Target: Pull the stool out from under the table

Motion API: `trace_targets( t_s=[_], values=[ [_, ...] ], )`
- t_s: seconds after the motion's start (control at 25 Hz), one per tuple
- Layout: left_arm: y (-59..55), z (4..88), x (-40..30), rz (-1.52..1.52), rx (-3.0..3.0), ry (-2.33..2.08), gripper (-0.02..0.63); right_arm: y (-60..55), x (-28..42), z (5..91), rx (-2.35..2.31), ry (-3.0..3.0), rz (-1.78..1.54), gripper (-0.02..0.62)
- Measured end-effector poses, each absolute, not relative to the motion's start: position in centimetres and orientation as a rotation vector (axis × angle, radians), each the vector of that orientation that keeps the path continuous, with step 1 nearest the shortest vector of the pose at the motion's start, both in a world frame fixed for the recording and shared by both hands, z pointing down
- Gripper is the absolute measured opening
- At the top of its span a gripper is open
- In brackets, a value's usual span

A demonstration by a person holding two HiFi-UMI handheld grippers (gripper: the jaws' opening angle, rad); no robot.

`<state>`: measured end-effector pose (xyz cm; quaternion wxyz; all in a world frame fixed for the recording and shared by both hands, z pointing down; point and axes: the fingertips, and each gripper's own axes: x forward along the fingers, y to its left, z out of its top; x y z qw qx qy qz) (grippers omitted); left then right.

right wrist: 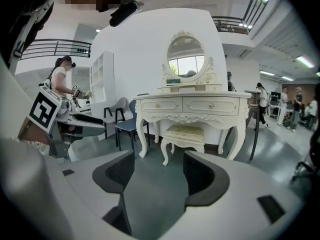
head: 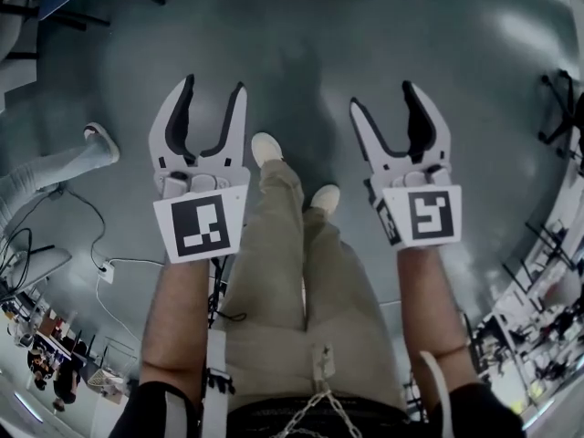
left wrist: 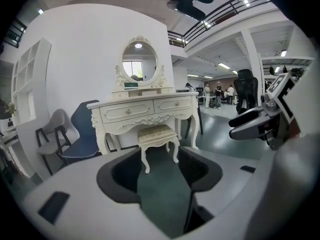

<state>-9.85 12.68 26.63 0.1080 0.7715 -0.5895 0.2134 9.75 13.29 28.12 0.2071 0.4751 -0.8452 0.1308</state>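
Left gripper [head: 212, 96] and right gripper [head: 381, 99] forward, jaws apart, empty.

No writing, label or number can be read in any view.

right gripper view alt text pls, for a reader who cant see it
A cream stool sits partly under an ornate cream dressing table with an oval mirror, seen across the floor between the open, empty jaws of the right tool. A blue chair stands left of the table.
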Motion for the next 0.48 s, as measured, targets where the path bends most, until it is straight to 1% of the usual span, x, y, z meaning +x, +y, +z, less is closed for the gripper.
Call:
trace_targets(
  t_s=[0.2, 0.48],
  values=[
    [10.0, 26.8, -11.6, 0.632, 2.286, -1.722, 0.216, 10.6, 7.7, 27.9, 1.355, -2.351, 0.386, 0.281],
    [7.3, 25.4, -13.2, 0.608, 2.325, -1.716, 0.216, 8.1, 5.5, 25.3, 1.399, -2.368, 0.361, 0.281]
  ],
)
